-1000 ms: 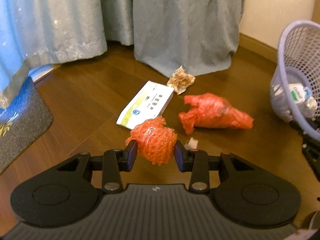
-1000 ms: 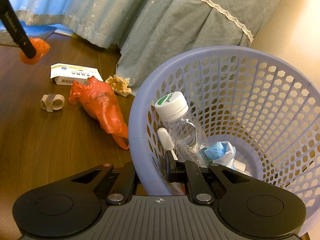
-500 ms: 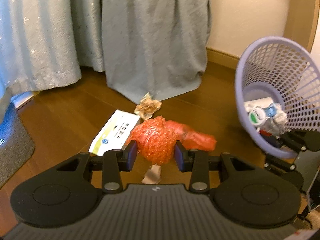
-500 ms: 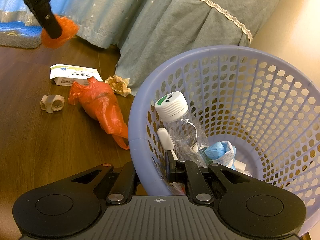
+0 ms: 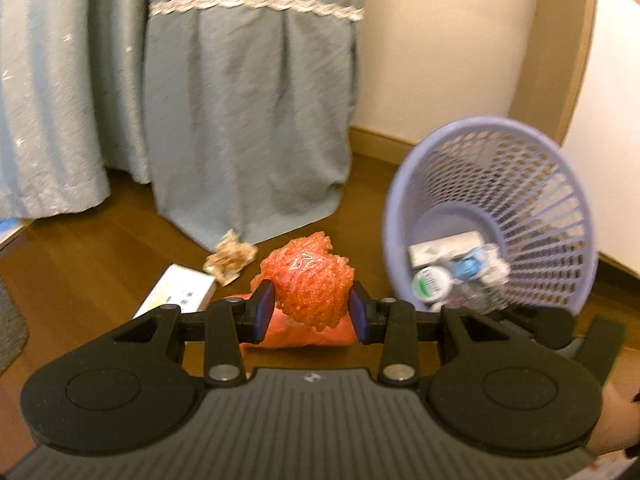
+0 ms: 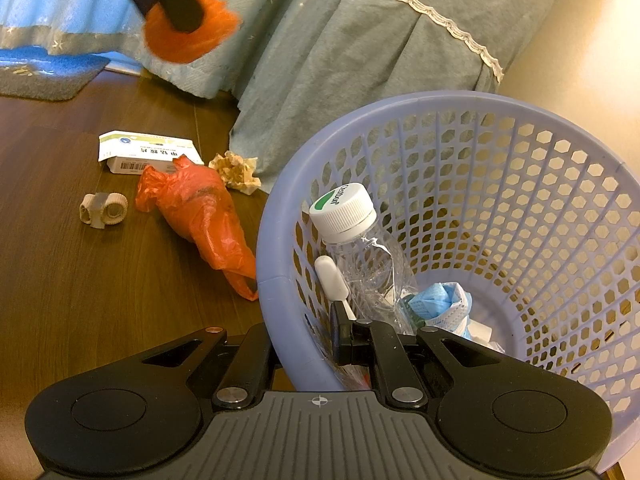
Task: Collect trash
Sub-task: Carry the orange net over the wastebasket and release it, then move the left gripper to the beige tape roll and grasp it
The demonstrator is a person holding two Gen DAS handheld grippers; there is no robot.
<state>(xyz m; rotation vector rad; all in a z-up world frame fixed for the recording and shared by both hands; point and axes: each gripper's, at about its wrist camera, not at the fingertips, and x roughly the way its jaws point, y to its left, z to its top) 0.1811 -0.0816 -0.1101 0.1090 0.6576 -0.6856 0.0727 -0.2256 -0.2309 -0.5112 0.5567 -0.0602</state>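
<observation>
Orange mesh wad [image 5: 312, 286] sits clamped between my left gripper [image 5: 311, 309] pads, held up off the wood floor [image 5: 100, 240], with the lavender basket [image 5: 400, 200] off to its right and tilted toward me. My right gripper [image 6: 304, 336] is pinched onto that basket's near rim, one finger inside the wall, one outside. Only the right view shows the basket's contents clearly: a clear bottle [image 6: 360, 248] with a white cap, a blue mask [image 6: 440, 304], a white stick. It also catches the small tape roll [image 6: 104, 210] on the floor, hidden from the left camera. Both views show the orange bag [image 6: 200, 216], the white box [image 6: 148, 152] and the crumpled tan paper [image 6: 236, 170] lying by the curtain [image 5: 248, 120].
</observation>
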